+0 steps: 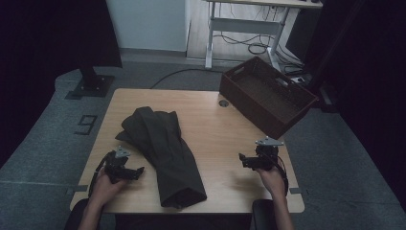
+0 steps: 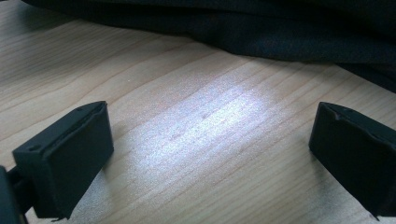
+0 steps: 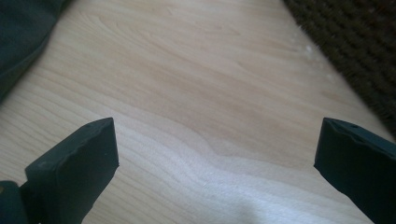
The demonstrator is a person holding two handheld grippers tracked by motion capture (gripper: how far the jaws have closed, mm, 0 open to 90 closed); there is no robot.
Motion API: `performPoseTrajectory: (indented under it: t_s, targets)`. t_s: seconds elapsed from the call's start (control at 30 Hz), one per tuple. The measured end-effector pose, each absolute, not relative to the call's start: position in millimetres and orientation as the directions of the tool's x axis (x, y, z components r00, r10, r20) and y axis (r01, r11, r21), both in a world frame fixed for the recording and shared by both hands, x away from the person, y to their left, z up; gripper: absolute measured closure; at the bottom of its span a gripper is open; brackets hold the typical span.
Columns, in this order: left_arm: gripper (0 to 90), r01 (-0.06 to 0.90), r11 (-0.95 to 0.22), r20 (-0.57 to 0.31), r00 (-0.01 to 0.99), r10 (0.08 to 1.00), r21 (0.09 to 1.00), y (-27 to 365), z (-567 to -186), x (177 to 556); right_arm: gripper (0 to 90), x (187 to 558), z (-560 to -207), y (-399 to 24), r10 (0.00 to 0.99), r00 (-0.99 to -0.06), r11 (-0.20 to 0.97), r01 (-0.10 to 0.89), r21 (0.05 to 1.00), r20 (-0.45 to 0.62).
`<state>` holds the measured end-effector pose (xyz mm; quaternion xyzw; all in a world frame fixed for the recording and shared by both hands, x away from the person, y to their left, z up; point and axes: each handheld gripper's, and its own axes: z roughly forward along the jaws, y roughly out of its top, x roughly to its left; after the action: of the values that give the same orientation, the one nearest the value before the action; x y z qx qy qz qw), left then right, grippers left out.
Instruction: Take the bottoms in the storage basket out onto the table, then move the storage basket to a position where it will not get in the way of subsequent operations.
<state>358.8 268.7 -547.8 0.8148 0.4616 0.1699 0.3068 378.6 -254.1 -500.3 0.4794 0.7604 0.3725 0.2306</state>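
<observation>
On wooden table [image 1: 215,129], dark folded garment [image 1: 165,153] lying left of centre, long axis running from far-left end toward near edge. Left gripper [image 1: 125,168] resting just beside garment's left flank, jaws spread wide, gripping nothing, pointing toward cloth [image 2: 280,32]. Right gripper [image 1: 249,160] sitting well apart on right side, jaws likewise gaping, empty, near woven basket [image 1: 306,103]. Left hand looking nearer for likely grab.

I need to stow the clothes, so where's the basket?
In the high view the brown basket sits at the table's far right corner, overhanging the edge, beyond the right gripper and right of the dark garment.
</observation>
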Motion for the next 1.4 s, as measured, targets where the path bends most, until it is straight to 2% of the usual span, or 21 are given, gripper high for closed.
performPoseTrajectory:
  t_s: [0.8,1.4]
  targets:
    - [0.0,0.648,-0.386,-0.006,0.516,0.856,0.657,268.7,-547.8,358.8,0.0,376.1,-556.4,-243.4,0.894,-0.448,0.304,0.629,0.715,0.014]
    - [0.0,0.647,-0.387,-0.007,0.518,0.855,0.657,268.4,-547.8,358.1,0.0,376.2,-556.5,-243.7,0.89,-0.457,0.312,0.625,0.715,0.011]
